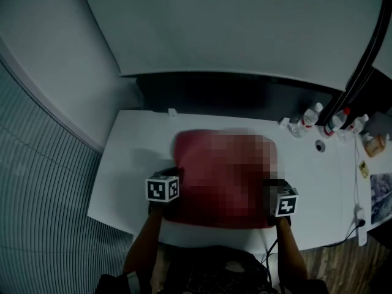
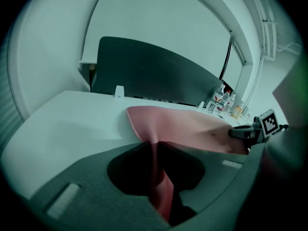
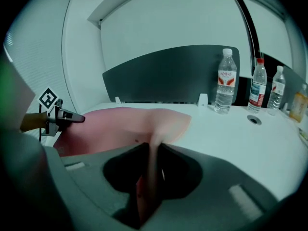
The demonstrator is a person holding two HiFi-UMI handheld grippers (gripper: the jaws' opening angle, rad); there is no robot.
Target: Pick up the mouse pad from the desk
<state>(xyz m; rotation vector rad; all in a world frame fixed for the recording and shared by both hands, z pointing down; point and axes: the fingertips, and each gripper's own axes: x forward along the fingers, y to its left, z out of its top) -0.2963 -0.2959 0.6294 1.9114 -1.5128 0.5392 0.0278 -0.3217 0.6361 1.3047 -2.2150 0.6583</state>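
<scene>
Across the middle of the frame spreads the white surface (image 1: pixel 122 176), with a dark partition (image 1: pixel 245 94) along its upper edge. At centre lies the red mouse pad (image 1: pixel 196 158). The left gripper (image 1: pixel 174 173) has its fingers clamped on the pad's lower left edge, and the right gripper (image 1: pixel 274 184) on its lower right. 3 bottles (image 1: pixel 313 118) stand at upper right, well apart from the pad.

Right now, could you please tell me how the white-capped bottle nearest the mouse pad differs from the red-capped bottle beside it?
Cap: the white-capped bottle is topped white, the red-capped bottle red. Place: the white-capped bottle stands nearer the mouse pad; the red-capped bottle stands further right, behind the round desk hole. Both stand upright on the desk, clear, with red labels.
</scene>
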